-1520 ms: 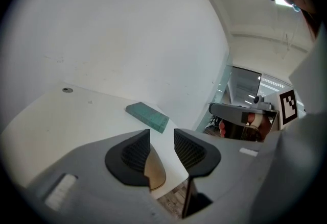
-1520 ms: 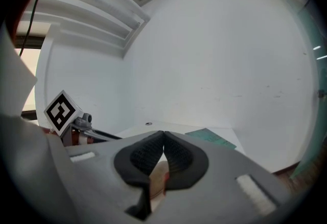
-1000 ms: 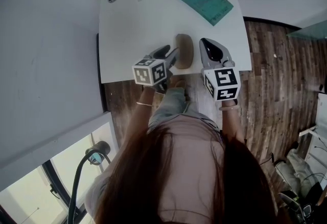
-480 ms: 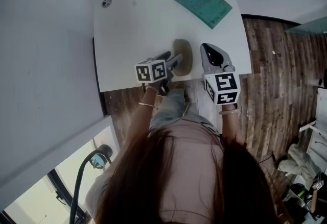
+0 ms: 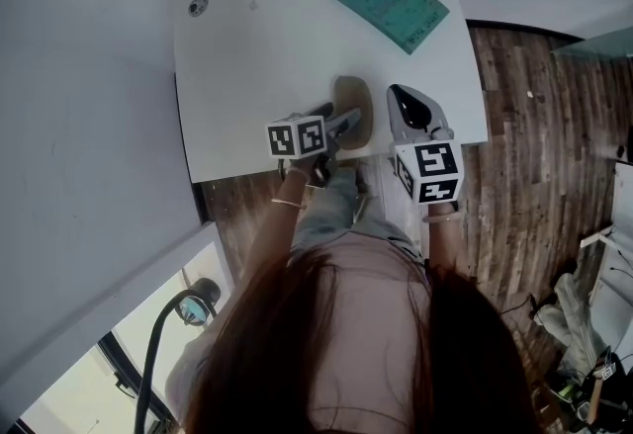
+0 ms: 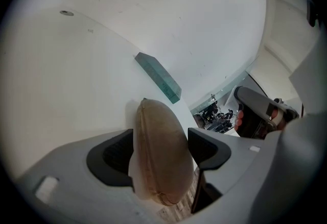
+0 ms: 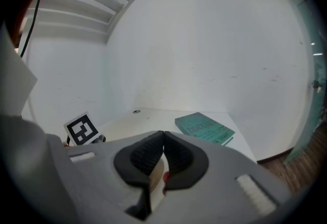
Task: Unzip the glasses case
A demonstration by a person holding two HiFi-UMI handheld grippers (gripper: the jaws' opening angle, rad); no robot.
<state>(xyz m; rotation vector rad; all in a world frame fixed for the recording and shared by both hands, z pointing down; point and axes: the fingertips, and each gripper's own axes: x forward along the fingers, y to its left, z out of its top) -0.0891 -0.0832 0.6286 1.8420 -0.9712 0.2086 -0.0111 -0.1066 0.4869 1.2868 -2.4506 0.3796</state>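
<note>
A tan oval glasses case (image 5: 353, 102) lies at the near edge of the white table (image 5: 257, 46). My left gripper (image 5: 341, 124) reaches over that edge at the case's near end. In the left gripper view the case (image 6: 158, 126) sits between the two dark pads (image 6: 110, 159) of my left gripper (image 6: 159, 152). Its jaws have just been opening and now stand wide on either side of the case. My right gripper (image 5: 398, 94) hovers just right of the case, its pads (image 7: 148, 156) shut together with nothing visible between them.
A teal book (image 5: 389, 0) lies at the table's far right corner. A small round grommet (image 5: 199, 5) sits in the far left corner. Wooden floor (image 5: 524, 155) shows to the right of the table. White walls close in behind and to the left.
The left gripper has sunk toward the table edge and rolled a little, and its jaws have spread around the case's near end. The right gripper has hardly shifted and stays shut.
</note>
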